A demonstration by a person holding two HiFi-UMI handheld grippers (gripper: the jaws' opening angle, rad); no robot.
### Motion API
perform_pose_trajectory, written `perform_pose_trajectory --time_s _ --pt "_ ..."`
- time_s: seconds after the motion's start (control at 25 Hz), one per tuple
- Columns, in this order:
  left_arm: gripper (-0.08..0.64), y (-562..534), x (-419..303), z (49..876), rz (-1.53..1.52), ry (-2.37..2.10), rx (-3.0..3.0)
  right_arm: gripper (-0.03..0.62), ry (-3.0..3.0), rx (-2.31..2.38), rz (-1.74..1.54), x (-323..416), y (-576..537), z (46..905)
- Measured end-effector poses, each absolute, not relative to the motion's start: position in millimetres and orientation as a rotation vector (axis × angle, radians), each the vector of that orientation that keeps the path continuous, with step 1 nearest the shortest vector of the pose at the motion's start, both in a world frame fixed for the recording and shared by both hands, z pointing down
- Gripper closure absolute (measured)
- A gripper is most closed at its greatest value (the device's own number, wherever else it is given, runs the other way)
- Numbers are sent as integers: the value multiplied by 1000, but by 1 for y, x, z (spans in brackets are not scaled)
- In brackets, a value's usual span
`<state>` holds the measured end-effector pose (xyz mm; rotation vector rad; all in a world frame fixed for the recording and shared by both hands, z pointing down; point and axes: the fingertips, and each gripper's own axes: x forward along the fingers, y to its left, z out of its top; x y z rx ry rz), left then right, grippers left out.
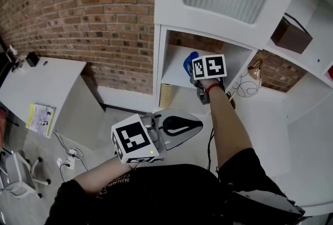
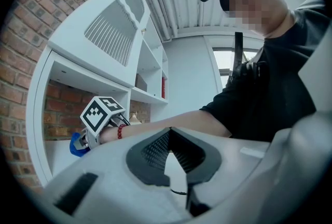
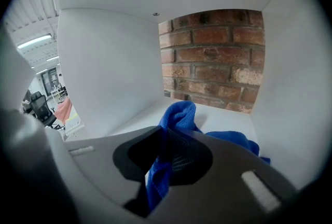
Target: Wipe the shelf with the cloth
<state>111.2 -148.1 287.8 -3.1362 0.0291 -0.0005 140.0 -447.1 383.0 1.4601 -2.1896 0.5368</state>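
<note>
The left gripper point(image 2: 169, 129) hangs low in front of the person, well apart from the white boxy shelf compartment point(image 1: 174, 74). Its jaws meet at the tips with nothing between them. Further right, the right gripper point(image 3: 165, 135) is inside that compartment, its jaws pinched together on a fold of the soft blue terry cloth point(image 3: 179, 113). The cloth runs up between the pads, humps just ahead of them, then spreads rightward over the shelf board to lie near the right side wall. Bare white board lies to the cloth's left as far as the left wall, and ahead up to the red brick wall point(image 3: 212, 57) at the back. The top panel sits close above. The cloth is crumpled and bunched, not flat.
</note>
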Motion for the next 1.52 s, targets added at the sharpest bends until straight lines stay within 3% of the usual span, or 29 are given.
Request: perform_pose_trajectory --time_s 1.0,1.2,1.52 --pt "560 -130 93 284 25 22 -3128 552 -2002 1713 539 206 -438 385" --pt "560 -129 76 284 35 85 -3131 551 -2050 1569 340 164 -435 383" --pt "560 -126 68 287 20 112 -3132 549 -2282 1298 313 65 -432 379"
